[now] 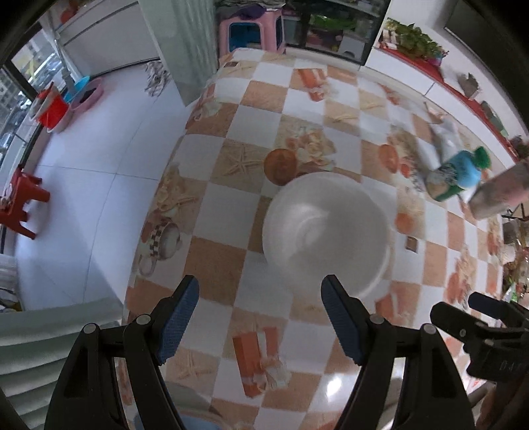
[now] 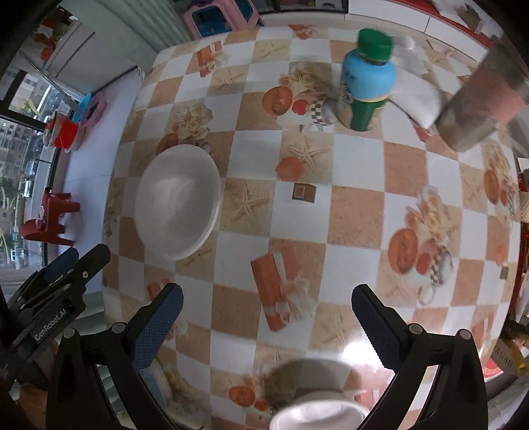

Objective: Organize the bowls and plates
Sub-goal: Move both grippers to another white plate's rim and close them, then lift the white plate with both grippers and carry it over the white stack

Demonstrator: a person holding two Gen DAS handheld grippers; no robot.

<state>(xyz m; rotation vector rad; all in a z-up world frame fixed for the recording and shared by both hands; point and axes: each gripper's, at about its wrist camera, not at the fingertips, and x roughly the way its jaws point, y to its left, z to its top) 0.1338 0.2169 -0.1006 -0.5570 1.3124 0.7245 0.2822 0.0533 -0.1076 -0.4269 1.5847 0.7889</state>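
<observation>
A white bowl [image 1: 327, 231] stands empty and upright on the checked tablecloth [image 1: 231, 125]. My left gripper [image 1: 261, 284] hovers above the table just short of the bowl's near rim, its jaws open with nothing between them. The right wrist view has the same bowl [image 2: 178, 201] at the left, close to the table's edge. My right gripper [image 2: 267, 294] hangs open over bare cloth, to the right of the bowl. A second white round dish [image 2: 317, 413] lies below it, cut off by the picture's bottom edge. Each gripper shows in the other's view: right gripper [image 1: 479, 321], left gripper [image 2: 66, 274].
A bottle with a green cap and blue label [image 2: 367, 76] stands at the far side, beside a white cloth [image 2: 416, 96] and a grey-pink cylinder [image 2: 479, 102]. The table's left edge drops to a white floor with a red stool [image 1: 20, 205]. A pink stool [image 1: 251, 29] stands beyond.
</observation>
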